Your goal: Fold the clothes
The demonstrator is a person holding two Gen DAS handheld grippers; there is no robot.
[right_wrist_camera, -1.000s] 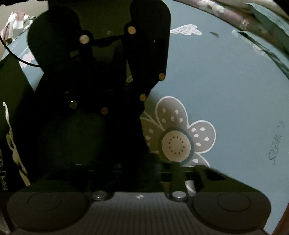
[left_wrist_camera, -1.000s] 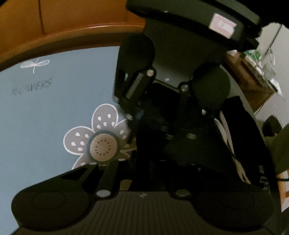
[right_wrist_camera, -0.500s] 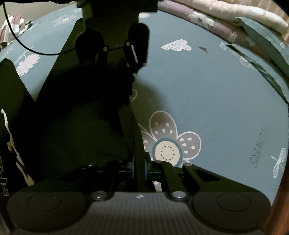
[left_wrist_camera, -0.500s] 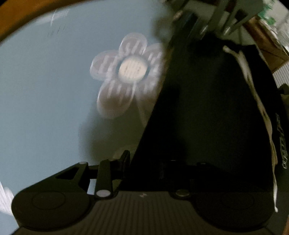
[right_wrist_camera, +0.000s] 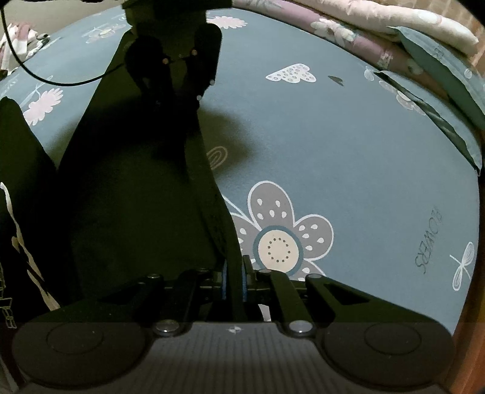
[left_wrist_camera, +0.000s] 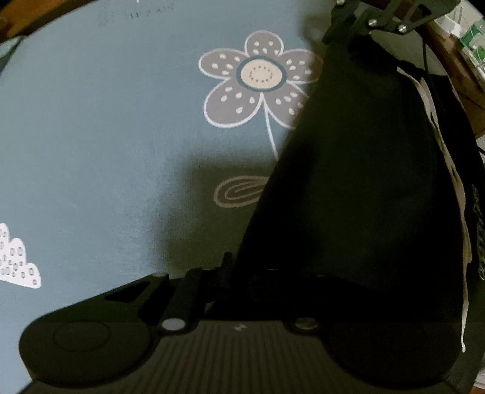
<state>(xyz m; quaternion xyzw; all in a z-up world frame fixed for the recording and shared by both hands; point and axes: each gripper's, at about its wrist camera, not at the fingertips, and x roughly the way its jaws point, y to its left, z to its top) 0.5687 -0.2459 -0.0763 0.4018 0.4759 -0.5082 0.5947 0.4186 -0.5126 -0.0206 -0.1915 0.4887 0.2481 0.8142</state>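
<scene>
A black garment (left_wrist_camera: 357, 188) with a white print along one side (left_wrist_camera: 436, 145) hangs stretched between my two grippers above the bed. My left gripper (left_wrist_camera: 230, 269) is shut on one end; the cloth hides its right finger. My right gripper (right_wrist_camera: 233, 282) is shut on a folded edge of the same garment (right_wrist_camera: 136, 197), which runs up to the left gripper (right_wrist_camera: 177, 91) at the top of the right wrist view. In the left wrist view the right gripper (left_wrist_camera: 357, 27) shows at the top right, clamped on the far end.
Under the garment lies a blue bedsheet (left_wrist_camera: 106, 136) printed with flowers (right_wrist_camera: 279, 242). Folded quilts and a pillow (right_wrist_camera: 424, 39) lie along the far right. A wooden bed frame (left_wrist_camera: 18, 27) and wooden furniture (left_wrist_camera: 466, 69) border the bed. A black cable (right_wrist_camera: 60, 81) hangs at the left.
The grippers were close together a second ago. They have drawn apart, and the black garment now spans the gap between them, lifted off the sheet.
</scene>
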